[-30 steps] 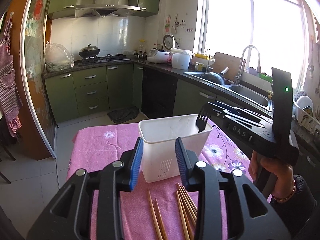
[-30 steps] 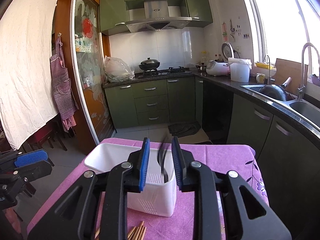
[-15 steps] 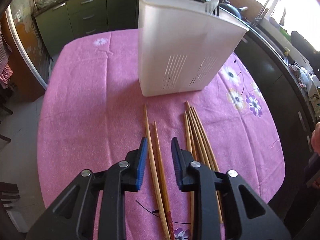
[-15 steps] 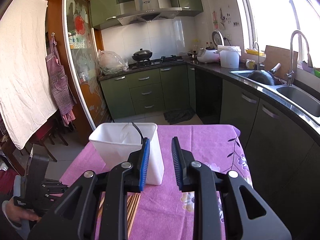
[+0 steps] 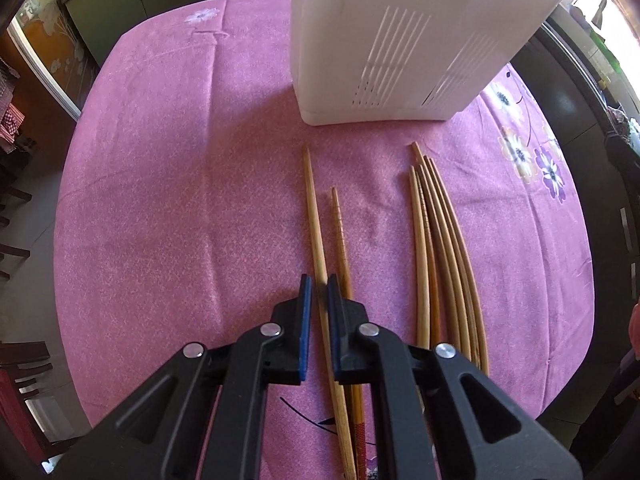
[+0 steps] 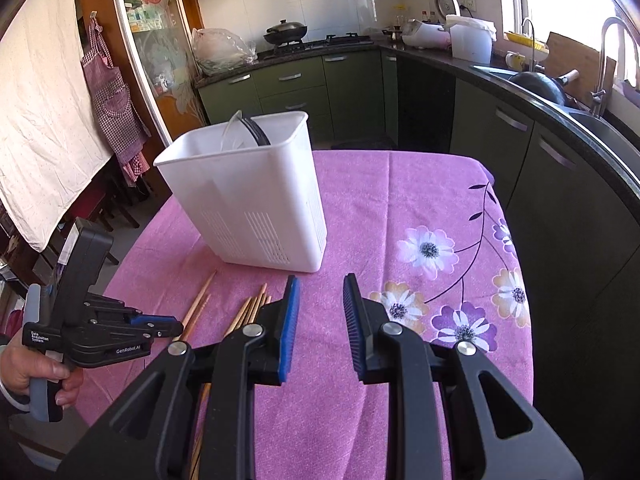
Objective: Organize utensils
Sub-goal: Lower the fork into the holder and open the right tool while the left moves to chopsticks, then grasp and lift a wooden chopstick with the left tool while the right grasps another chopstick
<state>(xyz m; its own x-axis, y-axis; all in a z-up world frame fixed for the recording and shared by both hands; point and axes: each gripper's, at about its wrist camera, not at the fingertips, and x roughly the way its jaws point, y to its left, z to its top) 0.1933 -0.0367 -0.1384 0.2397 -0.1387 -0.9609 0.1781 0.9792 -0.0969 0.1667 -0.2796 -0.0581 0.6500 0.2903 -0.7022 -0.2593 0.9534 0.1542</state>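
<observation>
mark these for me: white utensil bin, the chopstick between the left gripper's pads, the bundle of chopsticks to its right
white utensil bin (image 5: 360,60): left wrist view, slotted front wall.
chopstick between the pads (image 5: 314,216): left wrist view, bare shaft ahead of the pads.
chopstick bundle (image 5: 440,240): left wrist view, middle of the bundle.

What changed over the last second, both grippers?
The left gripper dropped from above the white utensil holder to the table and closed around the leftmost chopstick. The right gripper let go of the black spatula, now in the holder, and backed away, open. Holder and remaining chopsticks stayed put.
</observation>
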